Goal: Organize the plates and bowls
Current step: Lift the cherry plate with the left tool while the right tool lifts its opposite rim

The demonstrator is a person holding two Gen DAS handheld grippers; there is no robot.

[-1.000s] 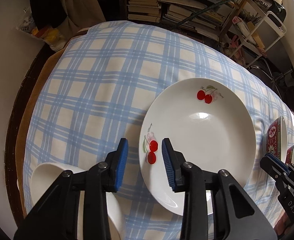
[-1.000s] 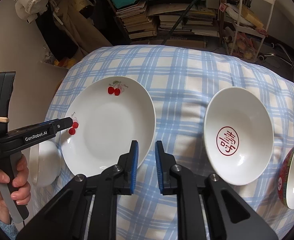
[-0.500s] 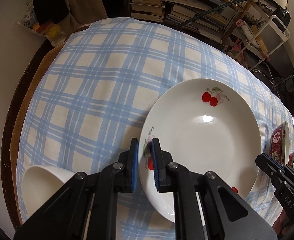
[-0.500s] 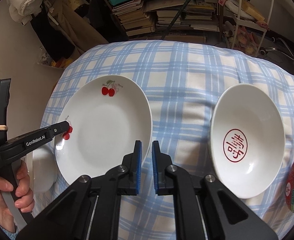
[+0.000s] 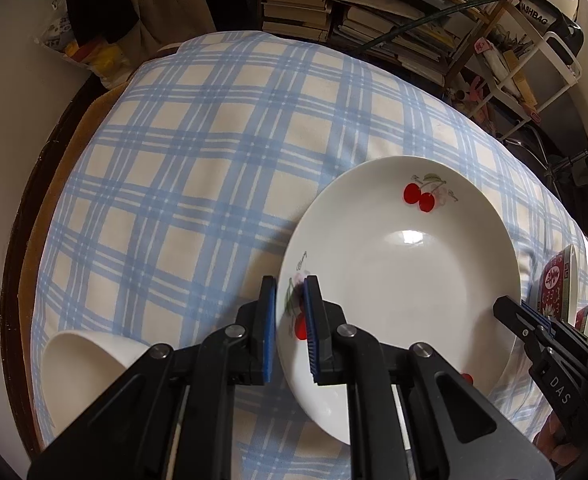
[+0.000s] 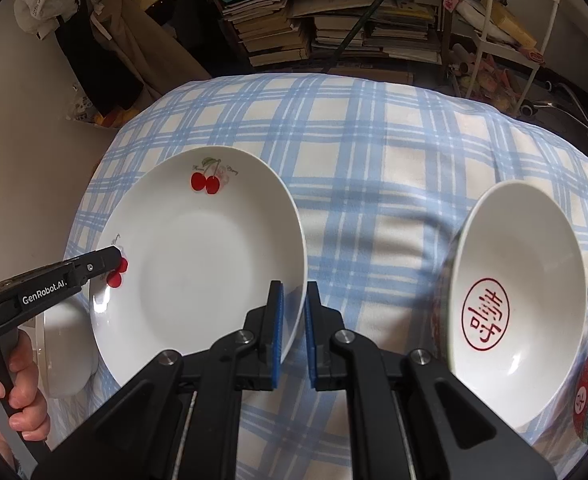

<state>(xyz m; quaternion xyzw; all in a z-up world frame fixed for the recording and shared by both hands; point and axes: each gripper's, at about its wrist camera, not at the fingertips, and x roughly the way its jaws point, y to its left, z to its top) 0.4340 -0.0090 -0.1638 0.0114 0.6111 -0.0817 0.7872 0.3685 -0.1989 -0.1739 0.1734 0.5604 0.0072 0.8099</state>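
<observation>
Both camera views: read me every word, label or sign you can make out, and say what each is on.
"GenRobot.AI." on the left gripper.
"DAS" on the right gripper, rest cut off.
"ASHBAG" on a black bag on the shelf, start hidden.
Red round character stamp inside the white bowl.
Small script beside the cherries on the plate: too small to read.

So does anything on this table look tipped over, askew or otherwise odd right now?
Yes. The plain white bowl at the table's near left lies tipped on its side. The cherry plate is tilted, its left rim pinched by the left gripper and its right rim by the right gripper.
</observation>
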